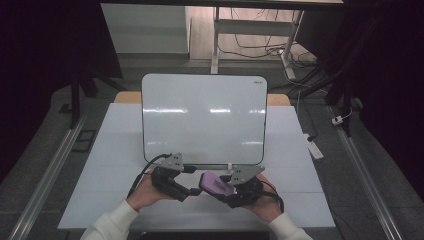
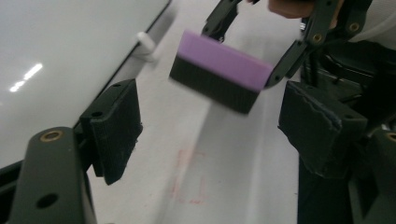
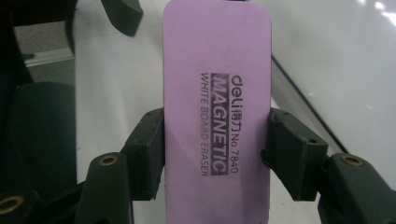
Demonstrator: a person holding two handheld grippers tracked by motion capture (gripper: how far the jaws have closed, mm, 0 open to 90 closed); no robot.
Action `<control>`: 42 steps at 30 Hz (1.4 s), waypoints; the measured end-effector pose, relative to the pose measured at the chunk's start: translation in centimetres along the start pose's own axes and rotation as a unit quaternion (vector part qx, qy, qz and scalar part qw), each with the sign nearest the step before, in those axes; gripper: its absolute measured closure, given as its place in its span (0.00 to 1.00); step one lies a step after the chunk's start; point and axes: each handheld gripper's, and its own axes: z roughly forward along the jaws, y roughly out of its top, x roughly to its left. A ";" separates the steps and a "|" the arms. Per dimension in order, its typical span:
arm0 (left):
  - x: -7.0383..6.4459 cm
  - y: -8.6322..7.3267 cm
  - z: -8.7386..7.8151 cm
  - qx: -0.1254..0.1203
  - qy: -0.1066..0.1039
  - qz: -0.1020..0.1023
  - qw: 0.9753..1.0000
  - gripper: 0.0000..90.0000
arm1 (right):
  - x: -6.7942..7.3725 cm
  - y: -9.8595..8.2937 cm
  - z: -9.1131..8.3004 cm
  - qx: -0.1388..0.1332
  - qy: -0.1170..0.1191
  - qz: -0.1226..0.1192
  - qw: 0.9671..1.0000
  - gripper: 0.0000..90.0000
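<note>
While the left claw (image 1: 192,191) hovers with jaws apart and holds nothing, the right claw (image 1: 220,186) just beside it is clamped on the purple eraser (image 1: 216,183), above the tabletop (image 1: 115,150) before the whiteboard (image 1: 204,117).

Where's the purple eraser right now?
In the high view, the purple eraser is clamped in the right gripper, above the table's near edge, just below the whiteboard, facing the open left gripper.

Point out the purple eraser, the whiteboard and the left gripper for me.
purple eraser (image 3: 217,116), right gripper view, printed top face.
whiteboard (image 1: 204,117), high view, bare white surface.
left gripper (image 2: 210,128), left gripper view, midway between its open fingers.
</note>
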 end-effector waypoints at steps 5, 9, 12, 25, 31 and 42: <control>-0.1 0.0 0.5 0.006 -0.018 0.009 1.000 0.32 | 0.5 0.2 0.6 0.004 0.021 -0.012 1.000 0.45; -0.3 0.0 0.5 0.008 -0.021 0.017 1.000 0.43 | 0.4 0.2 0.7 0.011 0.030 -0.001 1.000 0.44; -0.3 -0.1 0.5 0.008 -0.022 0.014 1.000 0.46 | 0.2 0.1 0.8 0.009 0.039 0.013 0.999 0.44; 1.9 -0.8 -0.4 -0.046 -0.002 -0.116 0.992 0.46 | 1.5 0.8 -0.1 -0.009 -0.085 -0.007 0.996 0.41; 2.2 -0.8 -0.1 -0.058 -0.002 -0.143 0.988 0.46 | 2.8 1.2 1.0 0.008 -0.142 -0.049 0.989 0.47; 2.3 -0.6 0.3 -0.068 -0.019 -0.178 0.982 0.47 | 3.9 1.1 1.9 0.040 -0.229 -0.108 0.967 0.66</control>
